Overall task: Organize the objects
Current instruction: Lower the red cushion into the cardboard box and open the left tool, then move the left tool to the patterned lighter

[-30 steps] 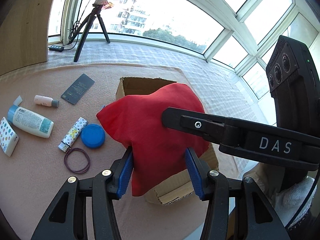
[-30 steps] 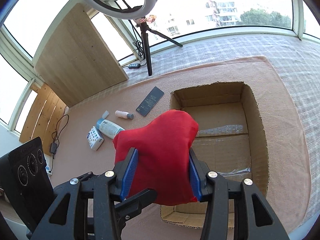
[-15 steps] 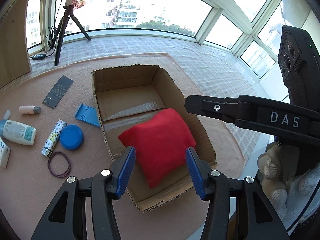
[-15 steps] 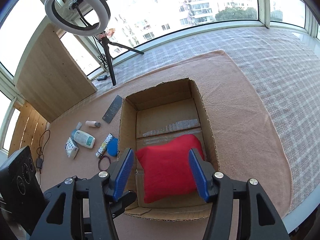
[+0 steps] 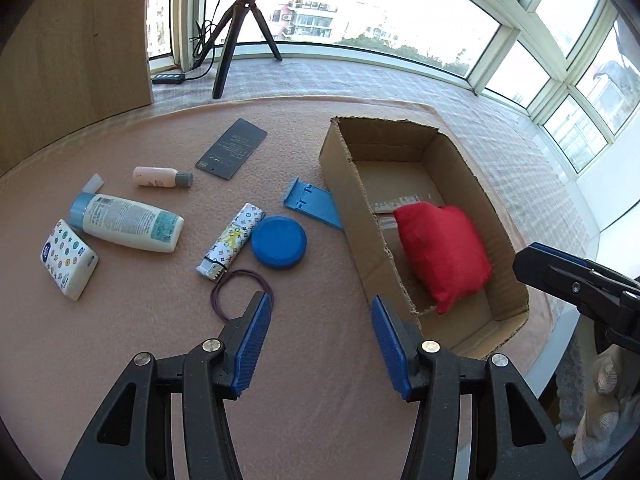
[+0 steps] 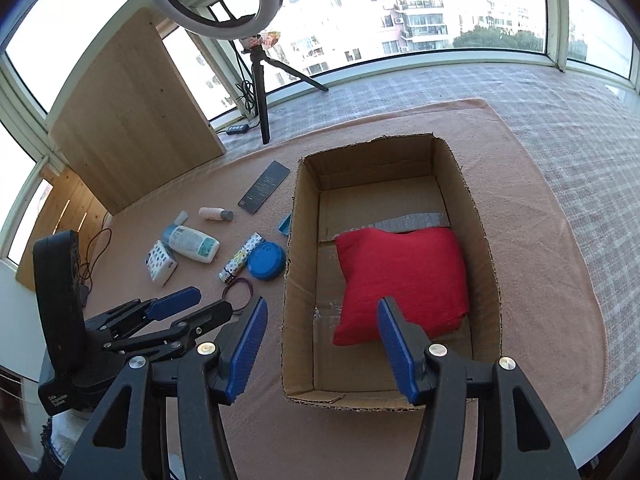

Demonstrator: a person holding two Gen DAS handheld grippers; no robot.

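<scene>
A red cloth pouch [image 5: 442, 254] [image 6: 402, 282] lies inside the open cardboard box [image 5: 348, 184] [image 6: 294, 240], toward its near end. My left gripper [image 5: 320, 312] hangs open above the pink mat, left of the box, near a purple hair tie [image 5: 240, 290]. My right gripper [image 6: 322, 320] stands open over the box's near left wall, nothing between its fingers. On the mat left of the box lie a blue lid [image 5: 279, 242], a patterned lighter [image 5: 232, 242], a white lotion bottle [image 5: 128, 222], a tissue pack [image 5: 68, 258], a small pink bottle [image 5: 160, 177], a dark card [image 5: 231, 148] and a blue plastic stand [image 5: 310, 202].
A ring light on a tripod [image 6: 260, 92] stands at the back by the windows, beside a wooden board [image 6: 132, 120]. The table edge runs close on the right of the box [image 5: 576, 280]. A gloved hand [image 5: 604, 420] shows at the lower right.
The red pouch went from hanging between both grippers to lying in the box. Both grippers let go and drew back, the left one swinging left toward the loose items.
</scene>
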